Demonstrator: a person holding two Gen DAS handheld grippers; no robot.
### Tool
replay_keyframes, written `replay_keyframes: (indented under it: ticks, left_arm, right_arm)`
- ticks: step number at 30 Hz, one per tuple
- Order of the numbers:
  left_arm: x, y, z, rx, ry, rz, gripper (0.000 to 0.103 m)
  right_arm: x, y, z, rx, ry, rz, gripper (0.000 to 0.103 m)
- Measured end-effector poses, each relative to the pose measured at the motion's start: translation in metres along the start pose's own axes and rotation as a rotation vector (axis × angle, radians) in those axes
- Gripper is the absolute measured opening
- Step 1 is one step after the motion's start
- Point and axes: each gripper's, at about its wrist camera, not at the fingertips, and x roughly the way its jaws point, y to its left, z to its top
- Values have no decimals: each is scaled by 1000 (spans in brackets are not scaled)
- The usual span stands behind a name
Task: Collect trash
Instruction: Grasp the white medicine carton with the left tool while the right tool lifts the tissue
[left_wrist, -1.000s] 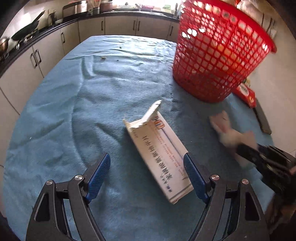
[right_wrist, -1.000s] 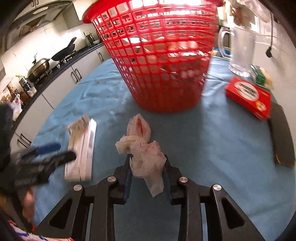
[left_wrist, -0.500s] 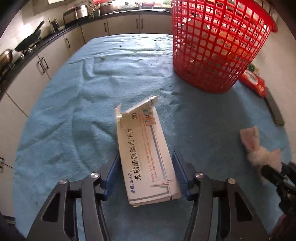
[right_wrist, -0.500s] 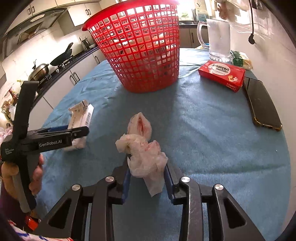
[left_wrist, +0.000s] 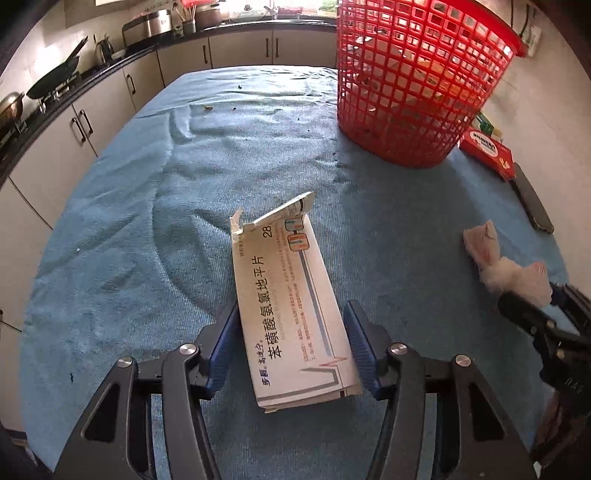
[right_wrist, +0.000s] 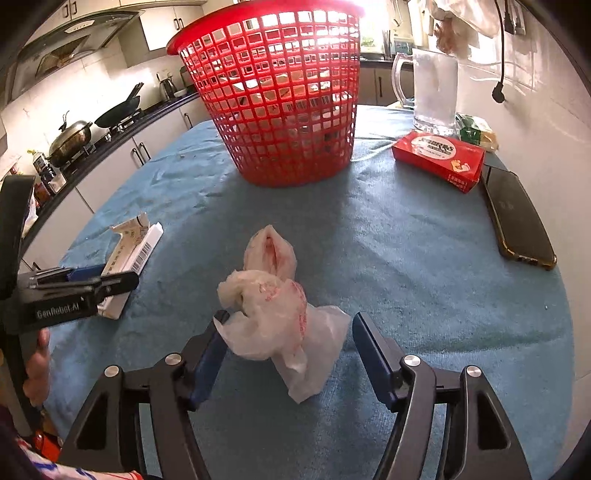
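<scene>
A torn white medicine box (left_wrist: 291, 314) lies lengthwise between the blue pads of my left gripper (left_wrist: 291, 332). Both pads touch its long sides, while the jaws are opening slightly. In the right wrist view the same box (right_wrist: 133, 247) sticks out past the left gripper (right_wrist: 85, 284). A crumpled white wad with pink stains (right_wrist: 273, 295) rests on the cloth between the fingers of my right gripper (right_wrist: 288, 343). Those jaws are opening wide, and the right pad stands apart from the wad. The red mesh basket (right_wrist: 280, 99) stands upright beyond, with trash inside.
A blue cloth (left_wrist: 147, 221) covers the table. At the right edge lie a red carton (right_wrist: 439, 158) and a dark phone (right_wrist: 517, 218), with a glass jug (right_wrist: 432, 92) behind them. Kitchen counters with a wok (left_wrist: 55, 81) run along the left. A hand (right_wrist: 37, 369) grips the left tool.
The left jaws went from wide apart to closed around the box. The right jaws, earlier shut on the wad, have spread wide and let it go.
</scene>
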Motion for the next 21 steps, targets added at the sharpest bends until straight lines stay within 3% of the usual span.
replay_keyframes:
  ticks: [6,7,9,11,18,21]
  left_arm:
    - [-5,-2,-11,11,-18,33,64]
    - [-6,-1,-13,8,-22,37,64]
    - [-9,1,-15,1,-30,50,51]
    - [-13,4,-17,-15,-27,37,51]
    - [-30,23,-26,-110,-31,-18,51]
    - [-40,27,-28,-121,-51,-1,51]
  right_arm:
    - [3,5,1,0,-5,0,69]
    - [4,5,1,1,-2,0,62]
    - [6,6,1,6,3,4,52]
    - [7,6,0,10,6,9,38]
    - [1,11,-4,37,-15,42,34]
    - [-5,16,-9,47,-26,60,33]
